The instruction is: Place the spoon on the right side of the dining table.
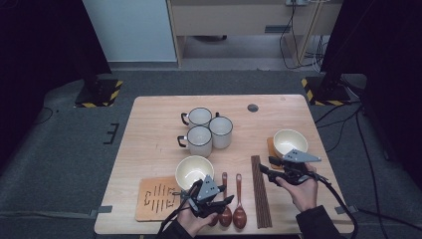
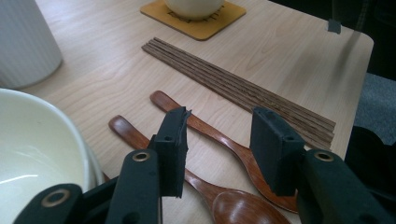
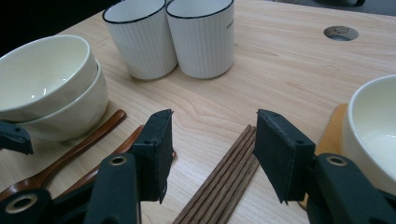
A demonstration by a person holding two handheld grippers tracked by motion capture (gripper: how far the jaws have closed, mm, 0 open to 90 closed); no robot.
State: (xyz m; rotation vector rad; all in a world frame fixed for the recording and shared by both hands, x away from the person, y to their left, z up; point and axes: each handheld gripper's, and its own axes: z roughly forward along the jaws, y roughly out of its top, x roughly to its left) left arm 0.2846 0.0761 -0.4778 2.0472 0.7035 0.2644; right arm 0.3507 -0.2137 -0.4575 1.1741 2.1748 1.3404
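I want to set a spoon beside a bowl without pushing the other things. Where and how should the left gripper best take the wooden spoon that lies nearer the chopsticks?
Probably at the thin handle of the wooden spoon, coming from above with the left gripper jaws across it. The handle lies flat with bare table on both sides; the second spoon lies close at the bowl ends.

The left hand (image 1: 191, 221) hides the spoon bowls (image 1: 233, 217) partly.

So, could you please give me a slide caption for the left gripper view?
Open hand-held gripper poised over two wooden spoons, with chopsticks and a bowl nearby.
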